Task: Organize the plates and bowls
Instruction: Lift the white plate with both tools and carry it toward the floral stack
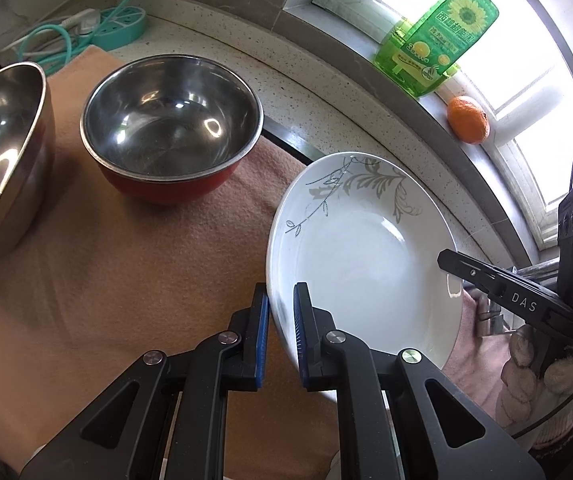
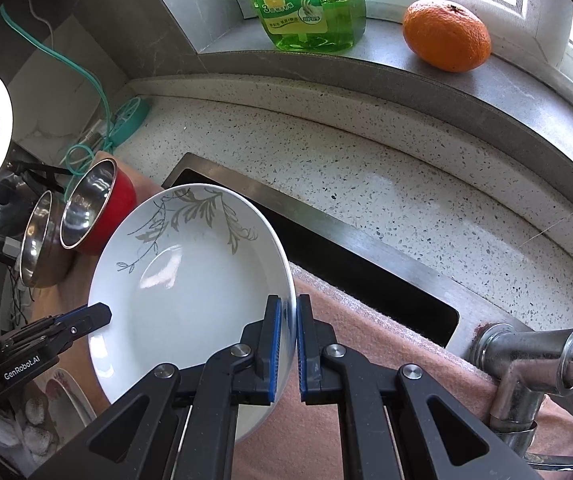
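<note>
Both grippers clamp opposite rims of a white plate (image 1: 350,248): left gripper (image 1: 281,320), right gripper (image 2: 287,322). Held tilted above a tan cloth (image 1: 126,280) on a speckled kitchen counter (image 2: 366,184) below a sunlit windowsill (image 2: 486,84).

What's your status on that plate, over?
Left gripper and right gripper both shut on white plate, opposite rims. Plate over brown cloth. Two steel bowls left, clear.

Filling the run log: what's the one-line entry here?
left gripper: shut on white leaf-patterned ceramic plate | right gripper: shut on plate's opposite rim | plate tilted
</note>
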A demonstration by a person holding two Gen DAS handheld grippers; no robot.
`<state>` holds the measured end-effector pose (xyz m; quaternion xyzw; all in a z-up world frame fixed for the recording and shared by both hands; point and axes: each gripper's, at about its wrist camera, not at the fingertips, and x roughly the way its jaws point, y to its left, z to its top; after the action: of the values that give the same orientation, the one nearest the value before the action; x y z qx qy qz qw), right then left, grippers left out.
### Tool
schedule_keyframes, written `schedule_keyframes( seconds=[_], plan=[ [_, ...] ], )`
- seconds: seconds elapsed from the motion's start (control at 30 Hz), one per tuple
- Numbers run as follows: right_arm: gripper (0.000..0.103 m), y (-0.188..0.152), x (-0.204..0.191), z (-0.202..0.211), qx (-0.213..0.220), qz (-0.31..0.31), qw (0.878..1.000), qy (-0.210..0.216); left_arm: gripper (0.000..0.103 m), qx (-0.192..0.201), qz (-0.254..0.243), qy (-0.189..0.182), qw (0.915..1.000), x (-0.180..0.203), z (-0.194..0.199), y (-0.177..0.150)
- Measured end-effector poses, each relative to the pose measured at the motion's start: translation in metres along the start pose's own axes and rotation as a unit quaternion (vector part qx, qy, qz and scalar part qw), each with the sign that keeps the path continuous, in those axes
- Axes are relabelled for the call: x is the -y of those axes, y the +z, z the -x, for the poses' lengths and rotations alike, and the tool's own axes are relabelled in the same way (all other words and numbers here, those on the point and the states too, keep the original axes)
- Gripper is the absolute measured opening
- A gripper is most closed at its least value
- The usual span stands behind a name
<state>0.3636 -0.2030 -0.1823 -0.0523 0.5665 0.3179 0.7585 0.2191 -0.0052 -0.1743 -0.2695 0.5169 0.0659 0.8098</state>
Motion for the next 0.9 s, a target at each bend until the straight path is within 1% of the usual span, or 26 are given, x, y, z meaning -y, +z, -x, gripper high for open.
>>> schedule_keyframes(
  seconds=[0.43, 0.9],
  plan=[
    [0.007, -0.004, -0.009, 0.027, 0.015, -0.006, 1.000, 0.005, 0.010, 0.018, -0.002, -0.012, 0.9998, -0.004, 0.029, -0.001],
    [0.007, -0.020, -0.027, 0.050, 0.031, -0.015, 0.999, 0.001, 0.010, 0.024, -0.017, -0.017, 0.9994, -0.002, 0.053, -0.007]
  ],
)
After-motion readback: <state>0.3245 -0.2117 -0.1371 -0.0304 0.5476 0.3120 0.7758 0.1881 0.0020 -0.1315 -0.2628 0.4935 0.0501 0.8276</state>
